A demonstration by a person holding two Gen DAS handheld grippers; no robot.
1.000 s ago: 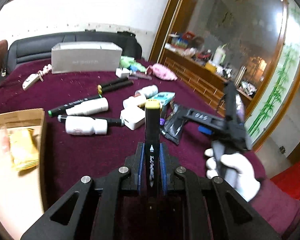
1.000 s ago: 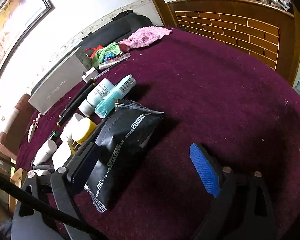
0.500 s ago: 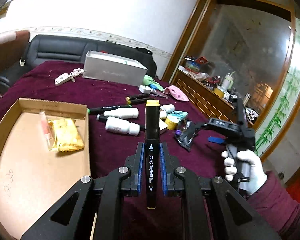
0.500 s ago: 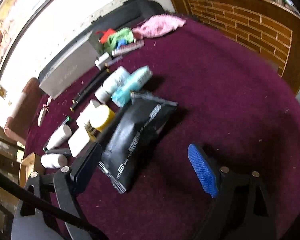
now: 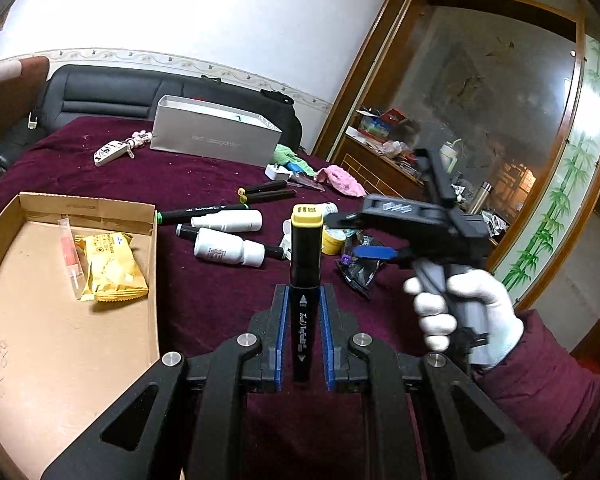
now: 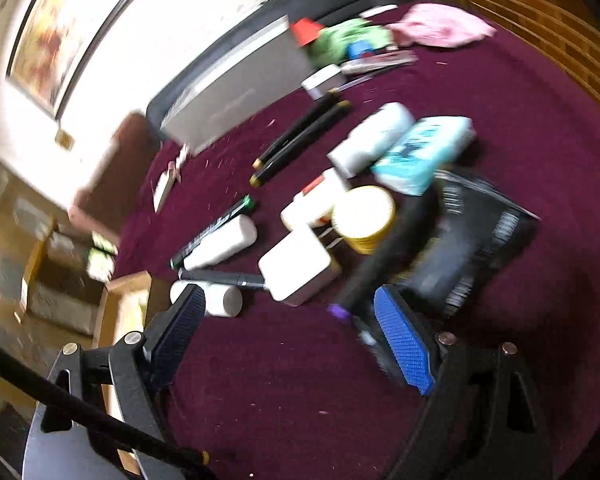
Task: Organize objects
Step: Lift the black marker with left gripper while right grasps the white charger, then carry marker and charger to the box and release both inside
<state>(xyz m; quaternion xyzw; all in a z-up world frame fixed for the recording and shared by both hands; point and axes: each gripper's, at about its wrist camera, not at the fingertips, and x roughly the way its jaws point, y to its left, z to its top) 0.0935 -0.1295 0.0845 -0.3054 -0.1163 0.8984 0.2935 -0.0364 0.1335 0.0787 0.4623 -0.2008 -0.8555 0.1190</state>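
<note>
The left gripper (image 5: 304, 332) is clamped on a black marker with a yellow cap (image 5: 306, 264), held above the maroon tabletop's near edge, just right of the cardboard tray (image 5: 152, 280). To finish well, it should swing left over the tray's bare floor, lower the marker flat, then release (a high drop may let it roll). The tray holds a yellow snack packet (image 5: 112, 268) and a clear sachet. The right gripper (image 6: 296, 332) hangs spread apart, empty, over the clutter.
</note>
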